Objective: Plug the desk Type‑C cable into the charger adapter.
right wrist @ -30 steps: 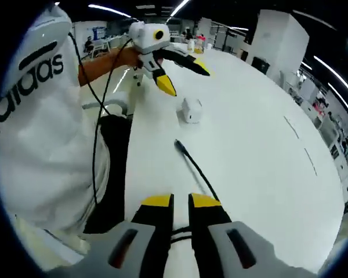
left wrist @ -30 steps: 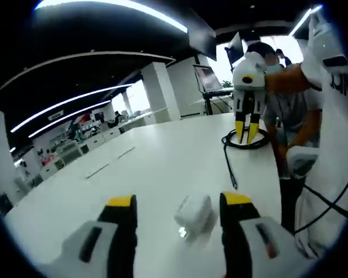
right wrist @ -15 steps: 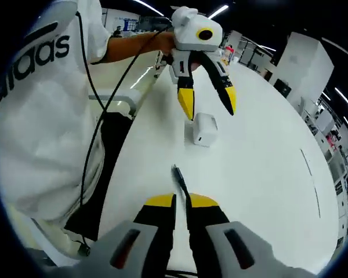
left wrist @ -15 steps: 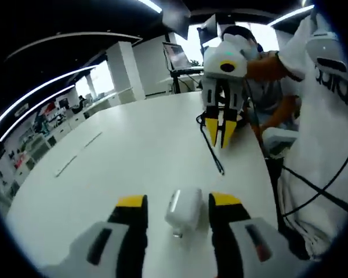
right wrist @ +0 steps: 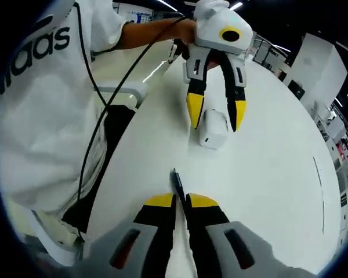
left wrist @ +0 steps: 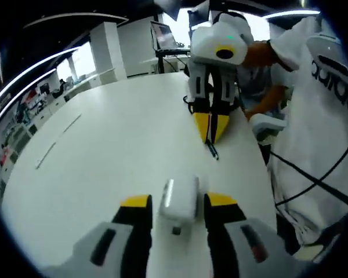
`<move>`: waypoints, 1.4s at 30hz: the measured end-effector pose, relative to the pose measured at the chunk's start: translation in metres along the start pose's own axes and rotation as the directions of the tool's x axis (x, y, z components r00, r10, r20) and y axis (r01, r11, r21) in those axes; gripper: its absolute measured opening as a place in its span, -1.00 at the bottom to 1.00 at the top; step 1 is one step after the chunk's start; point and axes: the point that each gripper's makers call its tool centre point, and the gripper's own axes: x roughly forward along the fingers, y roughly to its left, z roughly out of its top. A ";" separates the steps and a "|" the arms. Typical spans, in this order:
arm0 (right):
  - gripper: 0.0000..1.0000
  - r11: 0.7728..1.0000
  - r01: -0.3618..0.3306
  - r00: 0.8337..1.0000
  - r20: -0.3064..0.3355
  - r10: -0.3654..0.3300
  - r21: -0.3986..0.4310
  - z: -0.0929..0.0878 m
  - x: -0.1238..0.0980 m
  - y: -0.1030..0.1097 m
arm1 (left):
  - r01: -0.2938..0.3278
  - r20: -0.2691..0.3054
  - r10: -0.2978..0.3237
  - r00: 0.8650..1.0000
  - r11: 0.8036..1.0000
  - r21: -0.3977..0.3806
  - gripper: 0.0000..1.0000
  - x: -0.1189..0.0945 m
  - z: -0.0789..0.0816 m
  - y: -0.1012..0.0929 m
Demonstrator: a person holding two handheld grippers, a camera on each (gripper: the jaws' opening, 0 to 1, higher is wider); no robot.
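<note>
A white charger adapter (left wrist: 180,197) lies on the white table (left wrist: 104,133) between the jaws of my left gripper (left wrist: 178,201). The jaws are open and stand close on either side of it. The right gripper view shows the same adapter (right wrist: 213,128) flanked by the left gripper's (right wrist: 216,113) yellow tips. My right gripper (right wrist: 181,201) is shut on the black Type‑C cable, whose plug end (right wrist: 175,176) sticks out past its tips toward the adapter. In the left gripper view the right gripper (left wrist: 211,128) points down at the table, with the cable plug (left wrist: 211,152) a short way beyond the adapter.
A person in a white shirt (left wrist: 322,110) stands at the table's edge, also on the left of the right gripper view (right wrist: 35,98). Black cords (right wrist: 98,127) hang along the shirt. A screen on a stand (left wrist: 162,35) is beyond the table's far side.
The two grippers have come closer together. The left jaws have narrowed around the adapter, and the cable plug in the right gripper now sits nearer the adapter.
</note>
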 end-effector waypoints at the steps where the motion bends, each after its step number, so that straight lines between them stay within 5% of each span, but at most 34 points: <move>1: -0.87 1.000 -0.004 1.000 0.001 0.004 -0.002 0.001 0.000 0.000 | 0.006 -0.012 -0.006 1.000 1.000 -0.001 -0.32 0.001 -0.001 0.000; 16: -0.90 0.998 -0.058 0.998 0.017 0.057 0.020 0.005 0.009 -0.001 | 0.094 -0.057 -0.094 0.994 0.996 0.000 -0.46 0.007 -0.009 -0.005; 21: -0.93 0.993 -0.074 0.997 0.043 0.071 0.091 0.009 0.011 0.002 | 0.109 -0.051 -0.110 0.993 0.994 -0.013 -0.48 0.008 -0.008 -0.008; 36: -0.94 0.988 -0.013 0.995 0.101 -0.002 0.151 0.021 0.009 -0.009 | 0.129 -0.067 -0.131 0.989 0.991 -0.030 -0.49 0.009 -0.008 -0.011; 42: -0.94 0.981 0.013 0.993 0.115 -0.036 0.191 0.024 0.011 -0.014 | 0.148 -0.066 -0.150 0.987 0.988 -0.034 -0.49 0.012 -0.003 -0.026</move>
